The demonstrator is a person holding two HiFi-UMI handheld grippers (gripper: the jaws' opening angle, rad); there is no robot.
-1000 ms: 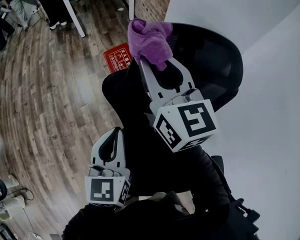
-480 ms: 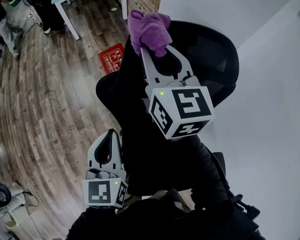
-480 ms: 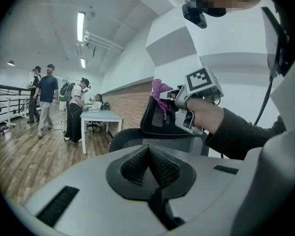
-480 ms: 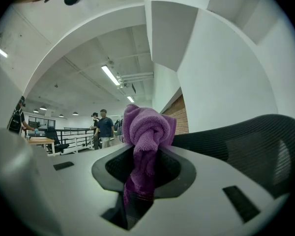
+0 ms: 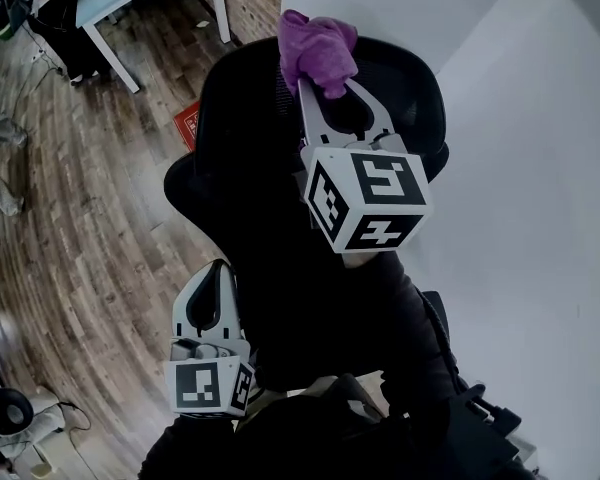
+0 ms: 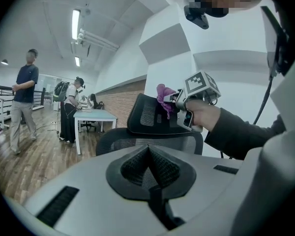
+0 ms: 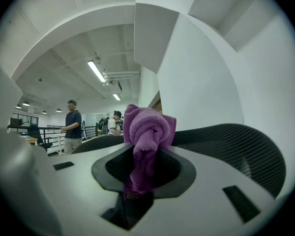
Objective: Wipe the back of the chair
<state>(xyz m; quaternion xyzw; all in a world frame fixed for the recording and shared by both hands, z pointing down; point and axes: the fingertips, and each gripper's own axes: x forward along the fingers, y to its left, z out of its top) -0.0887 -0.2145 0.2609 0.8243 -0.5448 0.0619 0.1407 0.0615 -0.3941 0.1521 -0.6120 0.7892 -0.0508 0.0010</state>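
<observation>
Half a second on, slid the purple cloth (image 5: pixel 320 50), clenched in the right gripper (image 5: pixel 332 93), from the chair headrest's (image 5: pixel 410 93) left edge to its top middle, upper centre of frame, probably mid-wipe; kept left gripper (image 5: pixel 214 273) closed, empty, lower left.

- No word, brand or number could be read in any view.
- A red sign (image 5: pixel 187 126) lay on the floor (image 5: pixel 80 198), half hidden by the chair (image 5: pixel 250 168). Its white print was too small to read.
- The cubes on the left gripper (image 5: pixel 218 268) and right gripper (image 5: pixel 325 86) bore only black-and-white square markers.
</observation>
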